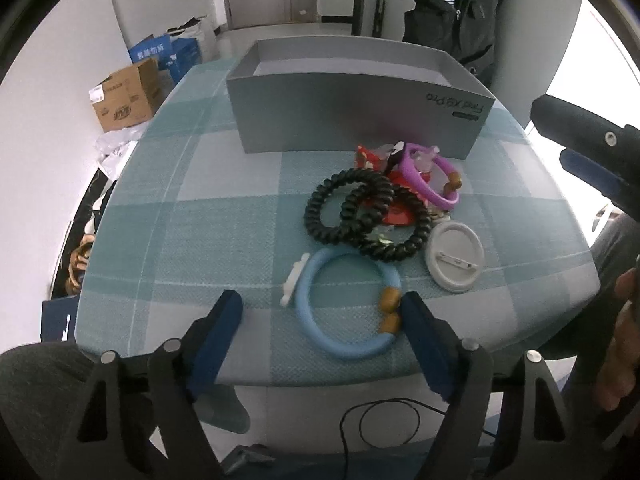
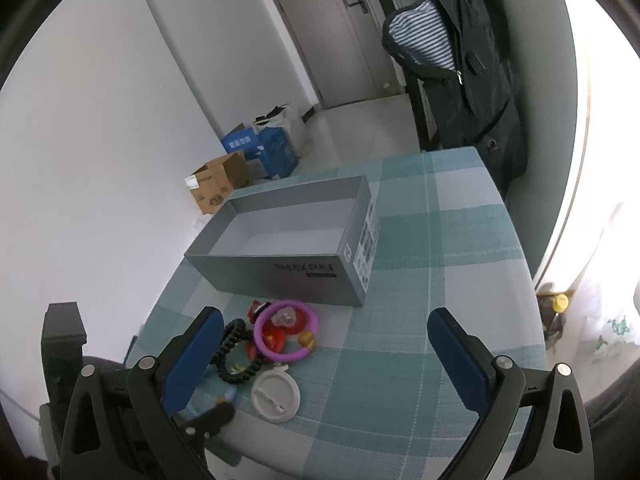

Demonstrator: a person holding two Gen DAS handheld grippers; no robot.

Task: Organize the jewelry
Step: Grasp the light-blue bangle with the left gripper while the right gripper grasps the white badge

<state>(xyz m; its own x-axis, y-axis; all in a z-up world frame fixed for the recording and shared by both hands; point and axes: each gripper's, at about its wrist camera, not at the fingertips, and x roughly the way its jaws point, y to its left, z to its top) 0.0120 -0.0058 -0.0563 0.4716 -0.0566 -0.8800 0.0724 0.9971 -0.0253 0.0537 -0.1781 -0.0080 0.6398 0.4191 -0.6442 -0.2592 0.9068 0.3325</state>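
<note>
Small table with a teal-and-white checked cloth (image 1: 192, 208), white walls around; near its front edge lies a light blue bracelet (image 1: 344, 304) with two wooden beads, sitting between the left gripper (image 1: 322, 308) fingers, which are apart and not pressing on it, though the right one is just about at the beads; behind it two black coil hair ties (image 1: 360, 216), a purple bracelet (image 1: 430, 178), a white round badge (image 1: 454, 256); further back an open grey box (image 2: 280, 264); right gripper (image 2: 324, 332) hangs over the cloth, fingers wide apart, nothing in them.
</note>
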